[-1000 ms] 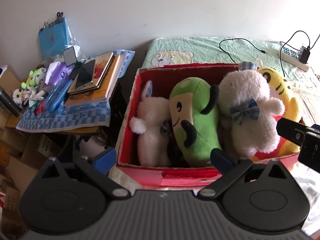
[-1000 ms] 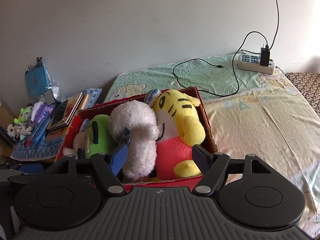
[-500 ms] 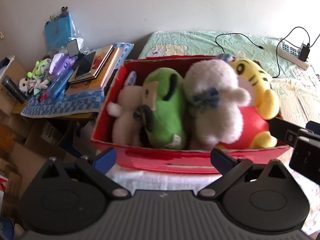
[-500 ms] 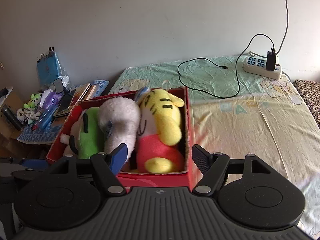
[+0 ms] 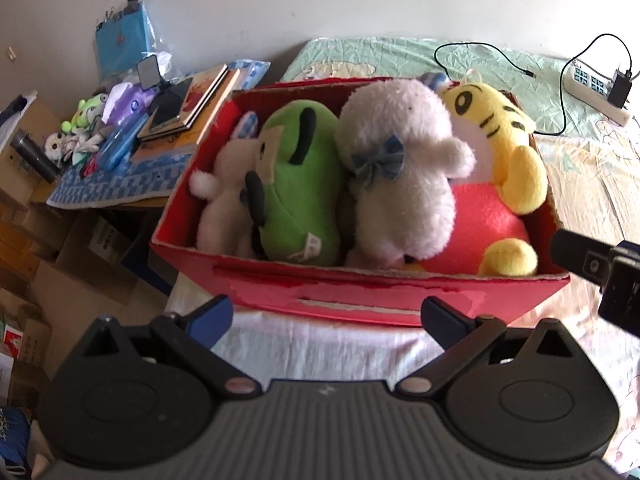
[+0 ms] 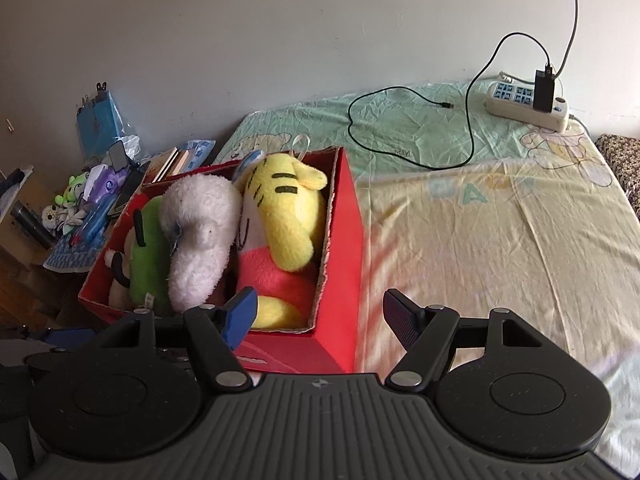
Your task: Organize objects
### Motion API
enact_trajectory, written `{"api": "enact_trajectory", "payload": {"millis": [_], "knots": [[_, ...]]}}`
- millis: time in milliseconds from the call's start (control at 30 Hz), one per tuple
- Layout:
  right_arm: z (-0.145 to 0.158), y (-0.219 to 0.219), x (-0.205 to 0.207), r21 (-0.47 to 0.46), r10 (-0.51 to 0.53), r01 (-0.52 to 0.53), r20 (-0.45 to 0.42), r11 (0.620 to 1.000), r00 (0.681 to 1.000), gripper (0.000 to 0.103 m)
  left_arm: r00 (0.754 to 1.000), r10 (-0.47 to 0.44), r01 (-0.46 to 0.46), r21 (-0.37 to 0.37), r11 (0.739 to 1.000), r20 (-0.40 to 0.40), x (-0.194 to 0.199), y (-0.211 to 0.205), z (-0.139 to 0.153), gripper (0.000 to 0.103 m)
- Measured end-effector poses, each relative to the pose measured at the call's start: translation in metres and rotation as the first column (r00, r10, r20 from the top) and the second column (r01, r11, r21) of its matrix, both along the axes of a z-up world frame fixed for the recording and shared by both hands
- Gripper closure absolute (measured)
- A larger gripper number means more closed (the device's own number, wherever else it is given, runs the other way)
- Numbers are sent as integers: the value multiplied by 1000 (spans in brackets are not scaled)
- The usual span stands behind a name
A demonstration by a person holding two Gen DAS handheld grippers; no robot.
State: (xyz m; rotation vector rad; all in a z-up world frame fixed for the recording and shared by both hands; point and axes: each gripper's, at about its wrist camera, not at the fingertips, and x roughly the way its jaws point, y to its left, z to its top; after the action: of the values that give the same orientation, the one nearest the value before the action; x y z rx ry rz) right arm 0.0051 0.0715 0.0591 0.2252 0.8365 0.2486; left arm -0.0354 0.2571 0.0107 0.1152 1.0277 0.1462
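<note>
A red cardboard box (image 5: 360,300) (image 6: 344,272) sits at the bed's near left corner, packed with plush toys: a small white rabbit (image 5: 224,208), a green toy (image 5: 296,188) (image 6: 150,260), a white bear with a blue bow (image 5: 400,188) (image 6: 200,232) and a yellow tiger in red (image 5: 504,160) (image 6: 284,224). My left gripper (image 5: 324,316) stands open just short of the box's near wall, empty. My right gripper (image 6: 318,316) is open too, straddling the box's near right corner without holding anything. Its body shows at the right edge of the left wrist view.
A side table (image 5: 120,184) left of the box carries books (image 5: 188,108), a phone, small plush toys (image 5: 84,120) and a blue bag (image 5: 124,40). Cardboard boxes (image 5: 80,248) stand on the floor below. A power strip (image 6: 528,104) with a black cable (image 6: 400,136) lies on the bed sheet (image 6: 500,240).
Both grippers have drawn back and risen from the box, so it looks smaller and further off. The right wrist view has shifted right, showing more bed. Both stay open.
</note>
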Motion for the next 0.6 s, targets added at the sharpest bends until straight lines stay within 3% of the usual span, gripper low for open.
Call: {"api": "enact_trajectory", "payload": {"millis": [600], "knots": [[2,64,13,34,-136,136,-1,990,991,34,985,-173,173,-13,985,21,47,68,2,2]]}}
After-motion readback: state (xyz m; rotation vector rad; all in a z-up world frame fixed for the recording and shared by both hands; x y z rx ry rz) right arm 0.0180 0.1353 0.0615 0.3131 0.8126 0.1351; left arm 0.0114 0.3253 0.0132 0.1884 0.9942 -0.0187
